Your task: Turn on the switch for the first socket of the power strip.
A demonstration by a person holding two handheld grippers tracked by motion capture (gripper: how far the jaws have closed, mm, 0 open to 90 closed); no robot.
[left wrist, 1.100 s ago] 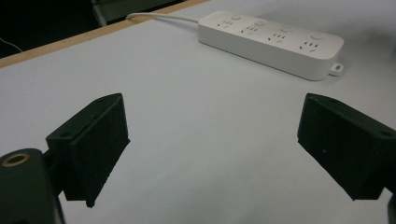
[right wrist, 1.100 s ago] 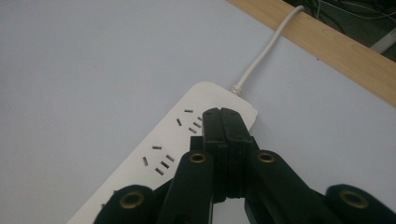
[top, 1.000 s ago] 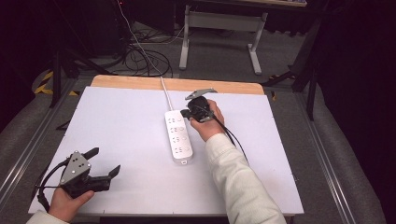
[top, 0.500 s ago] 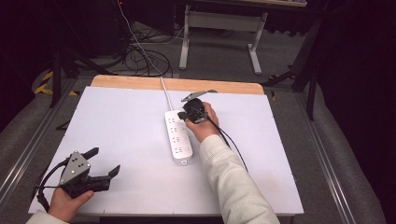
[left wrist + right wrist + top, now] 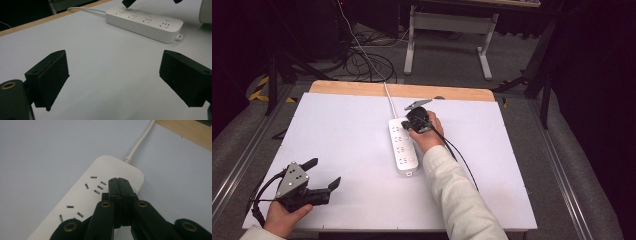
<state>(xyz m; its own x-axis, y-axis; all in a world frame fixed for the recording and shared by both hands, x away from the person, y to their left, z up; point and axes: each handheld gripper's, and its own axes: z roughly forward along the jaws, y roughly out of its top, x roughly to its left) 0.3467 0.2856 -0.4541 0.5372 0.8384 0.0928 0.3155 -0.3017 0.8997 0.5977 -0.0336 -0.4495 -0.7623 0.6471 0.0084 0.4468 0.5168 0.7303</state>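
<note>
Closed jaws over strip's switch end

Right gripper [image 5: 118,181], jaws pressed together with nothing between, hangs over the cord end of the power strip [image 5: 402,147], probably to push a switch there. Strip lies mid-table, cord [image 5: 388,99] running to the far edge. Left gripper [image 5: 323,175], jaws spread, idles at the near left corner, well apart.

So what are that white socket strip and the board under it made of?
The strip looks like smooth, slightly glossy white moulded plastic: rounded corners, crisp cut slots, a soft sheen. The board has a flat, matte white top, perhaps laminate or paper; its bare far edge shows a tan, wood-like colour, so probably wood or fibreboard underneath.
</note>
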